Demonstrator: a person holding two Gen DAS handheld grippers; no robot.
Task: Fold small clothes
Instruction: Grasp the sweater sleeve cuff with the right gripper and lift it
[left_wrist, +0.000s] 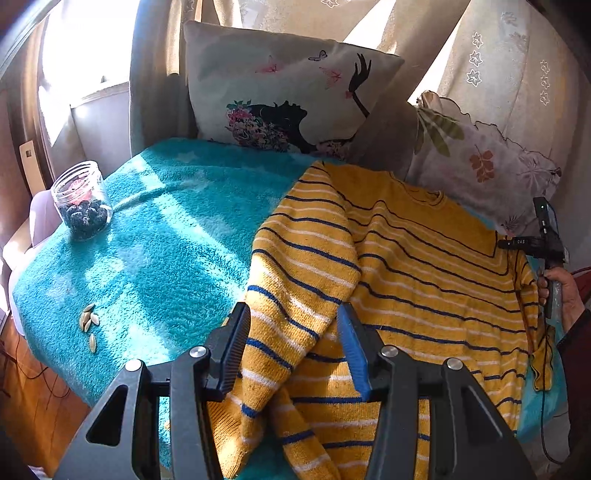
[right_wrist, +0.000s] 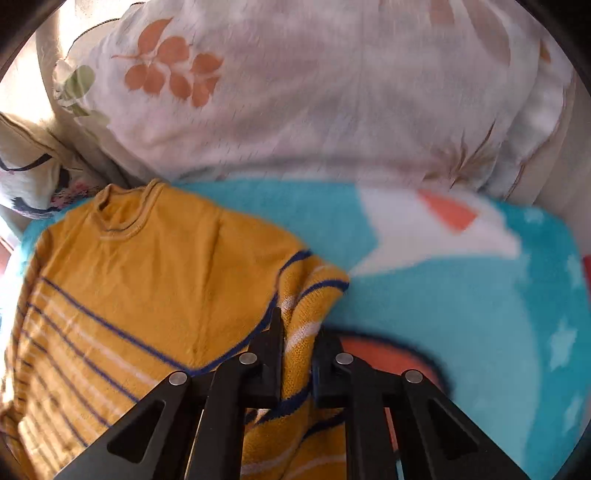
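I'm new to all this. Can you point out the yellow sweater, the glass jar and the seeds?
yellow sweater (left_wrist: 424, 258): left wrist view, striped chest panel.
glass jar (left_wrist: 82, 201): left wrist view, clear side wall.
seeds (left_wrist: 89, 322): left wrist view, middle of the small cluster on the blanket.

Left gripper jaws spread wide — right gripper jaws pinched close.

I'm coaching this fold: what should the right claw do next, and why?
Probably carry its sleeve inward across the sweater. The right claw is shut on that sleeve, while the other sleeve already lies folded over the body.
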